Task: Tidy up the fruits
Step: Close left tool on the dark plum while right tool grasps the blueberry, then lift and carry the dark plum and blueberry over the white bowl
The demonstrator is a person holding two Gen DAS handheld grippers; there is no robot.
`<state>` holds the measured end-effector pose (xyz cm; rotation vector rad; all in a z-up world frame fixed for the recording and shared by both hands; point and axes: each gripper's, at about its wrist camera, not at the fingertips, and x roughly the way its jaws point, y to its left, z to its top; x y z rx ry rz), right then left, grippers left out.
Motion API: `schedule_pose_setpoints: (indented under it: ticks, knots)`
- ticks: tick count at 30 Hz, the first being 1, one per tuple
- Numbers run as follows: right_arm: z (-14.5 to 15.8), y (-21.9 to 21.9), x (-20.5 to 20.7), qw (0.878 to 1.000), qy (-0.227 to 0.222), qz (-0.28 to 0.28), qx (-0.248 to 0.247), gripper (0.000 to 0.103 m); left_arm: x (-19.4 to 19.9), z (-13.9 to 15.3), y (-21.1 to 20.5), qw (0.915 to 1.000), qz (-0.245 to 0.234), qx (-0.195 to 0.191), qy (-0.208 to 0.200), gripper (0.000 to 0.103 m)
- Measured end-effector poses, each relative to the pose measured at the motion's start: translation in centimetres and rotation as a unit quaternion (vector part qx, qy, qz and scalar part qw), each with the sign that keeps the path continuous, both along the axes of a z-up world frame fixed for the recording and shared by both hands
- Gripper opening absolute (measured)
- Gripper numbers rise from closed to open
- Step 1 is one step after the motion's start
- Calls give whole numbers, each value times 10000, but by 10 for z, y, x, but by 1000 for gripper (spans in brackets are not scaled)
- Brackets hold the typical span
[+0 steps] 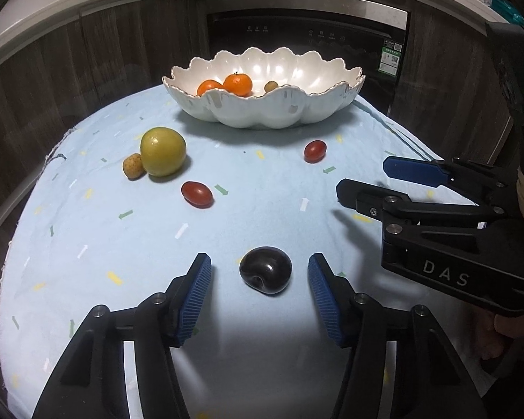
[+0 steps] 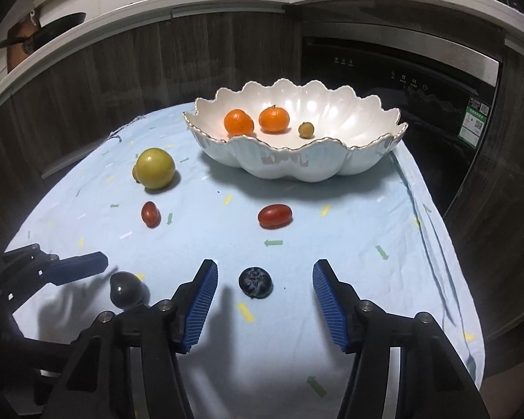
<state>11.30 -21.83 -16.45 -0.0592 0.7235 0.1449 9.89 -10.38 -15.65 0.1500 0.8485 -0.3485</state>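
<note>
The left gripper (image 1: 260,281) is lowered over a dark plum (image 1: 265,275), which lies on the light blue cloth (image 1: 87,244) of the worktop. Its fingers (image 1: 197,300) are apart; the plum sits between them, and a small gap is seen on each side, so nothing is clamped. The right gripper (image 2: 265,295) is placed in the same way around a blueberry (image 2: 255,283), with its fingers (image 2: 201,305) apart and not touching the berry.

Farther back on the cloth, a white scalloped bowl (image 1: 262,111) is standing. Two mandarins (image 2: 239,122) and one small yellowish fruit (image 2: 306,129) are seen inside it. Outside the bowl, a green-yellow apple (image 1: 163,152) is lying at the left, with a small brownish fruit (image 1: 132,166) touching it. Two red oval tomatoes (image 1: 196,193) are also lying on the cloth, well apart from each other, between the bowl and the grippers. Behind the worktop, a dark appliance front (image 2: 419,80) is visible.
</note>
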Motion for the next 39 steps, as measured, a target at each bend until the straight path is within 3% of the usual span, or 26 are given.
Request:
schedule_pose_setpoints:
  ticks: [3, 11, 18, 39]
  knots:
    - [-3, 1, 3, 10000, 67, 19, 6, 56, 2, -2, 1, 10000, 13, -13, 21, 50]
    - [-11, 6, 10, 9996, 270, 116, 1, 40, 4, -5, 3, 9999, 21, -96, 75, 47]
    - [-15, 7, 13, 9991, 409, 131, 23, 25, 4, -5, 2, 9998, -55, -194, 52, 31]
    - [-5, 5, 8, 9995, 299, 20, 59, 23, 6, 9, 5, 9999, 7, -130, 43, 28]
